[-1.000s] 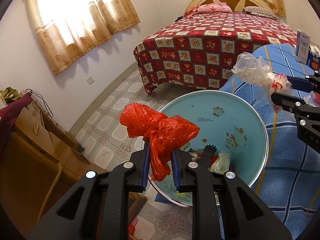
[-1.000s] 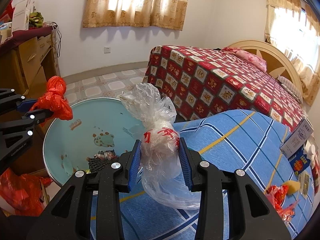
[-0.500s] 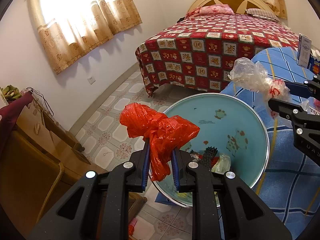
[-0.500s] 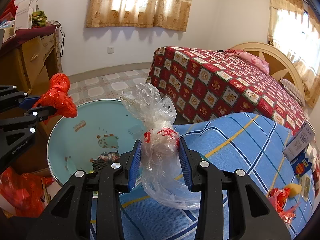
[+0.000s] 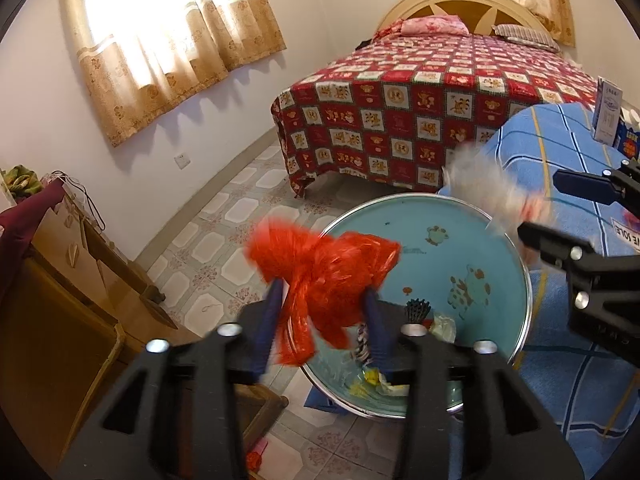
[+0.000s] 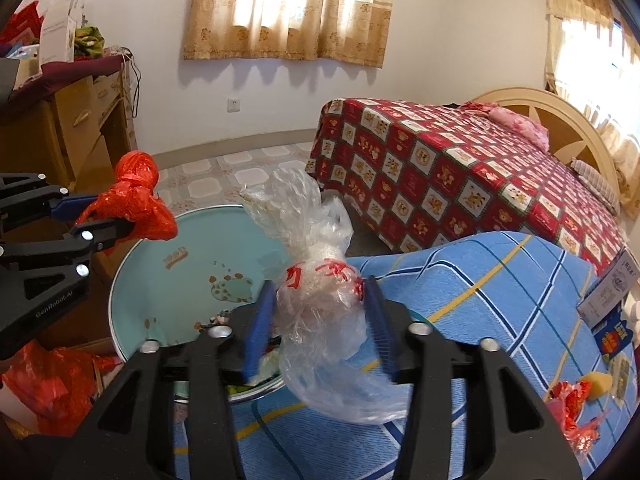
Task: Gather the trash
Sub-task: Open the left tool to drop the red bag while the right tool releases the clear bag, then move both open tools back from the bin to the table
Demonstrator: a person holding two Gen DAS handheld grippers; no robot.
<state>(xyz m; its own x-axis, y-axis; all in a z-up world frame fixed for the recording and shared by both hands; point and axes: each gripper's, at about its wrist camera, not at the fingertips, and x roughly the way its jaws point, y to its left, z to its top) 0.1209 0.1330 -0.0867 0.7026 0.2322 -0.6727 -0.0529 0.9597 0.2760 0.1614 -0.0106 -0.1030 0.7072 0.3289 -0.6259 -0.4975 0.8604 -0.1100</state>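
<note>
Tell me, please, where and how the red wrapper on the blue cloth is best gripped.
Grip the red wrapper at its crumpled, raised middle, coming from straight above. It lies low on the blue cloth, so a sideways approach would probably snag the cloth, and a yellow piece sits close beside it.

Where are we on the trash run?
Done: some scraps already lie in the round teal basin. In hand: both claws are opening, the crumpled red plastic bag and clear plastic bag between their pads above it. Left: red wrapper on the blue blanket.
</note>
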